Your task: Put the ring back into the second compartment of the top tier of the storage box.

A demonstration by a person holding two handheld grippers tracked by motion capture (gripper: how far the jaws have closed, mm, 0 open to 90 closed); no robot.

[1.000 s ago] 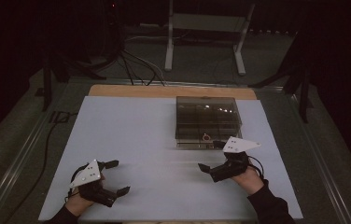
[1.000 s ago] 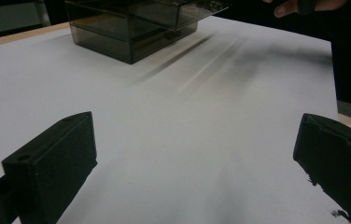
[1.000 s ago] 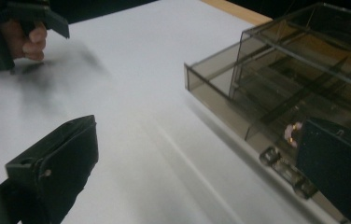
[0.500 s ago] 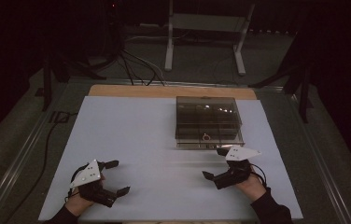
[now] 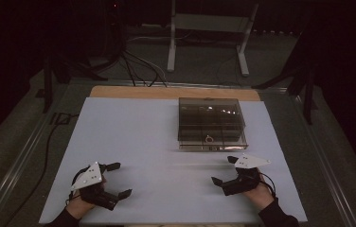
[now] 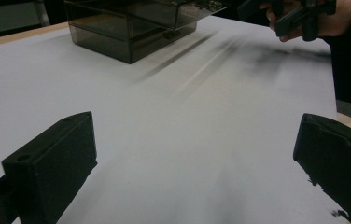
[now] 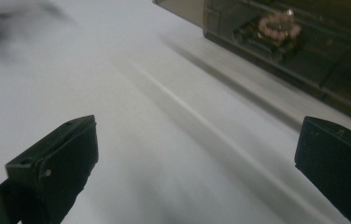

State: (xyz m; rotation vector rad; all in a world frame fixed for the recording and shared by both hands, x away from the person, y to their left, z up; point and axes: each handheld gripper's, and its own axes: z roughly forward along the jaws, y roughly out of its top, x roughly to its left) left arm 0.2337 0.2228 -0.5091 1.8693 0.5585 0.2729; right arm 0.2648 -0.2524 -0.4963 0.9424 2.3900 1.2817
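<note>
- Early stage, by the look of it: smoked clear box (image 5: 211,124) shut on the white sheet (image 5: 133,142) over the table (image 5: 166,92), nothing taken out of it, nothing lying loose on the sheet.
- Right gripper (image 5: 225,171) low over the sheet just in front of the box's near wall, jaws spread wide, nothing between them, apart from the box.
- Left gripper (image 5: 115,180) well apart from the box at the near left of the sheet, jaws likewise released and empty.
- Pinkish beaded ring (image 7: 278,24) inside a front compartment, seen through the wall in the right gripper view; small pale loop (image 5: 209,139) at the front middle in the high view, likely the same piece.
- Left to do, judging from this: reach the box, open it, take hold of the ring.
- Hard to make out: latch or handle on the front wall, dark and small; contents of the rear compartments, lost in glare and tint.
- Cut off: box's far side in both gripper views; left gripper view blurred with streaks across the sheet; right hand (image 6: 323,18) clipped at its top edge.
</note>
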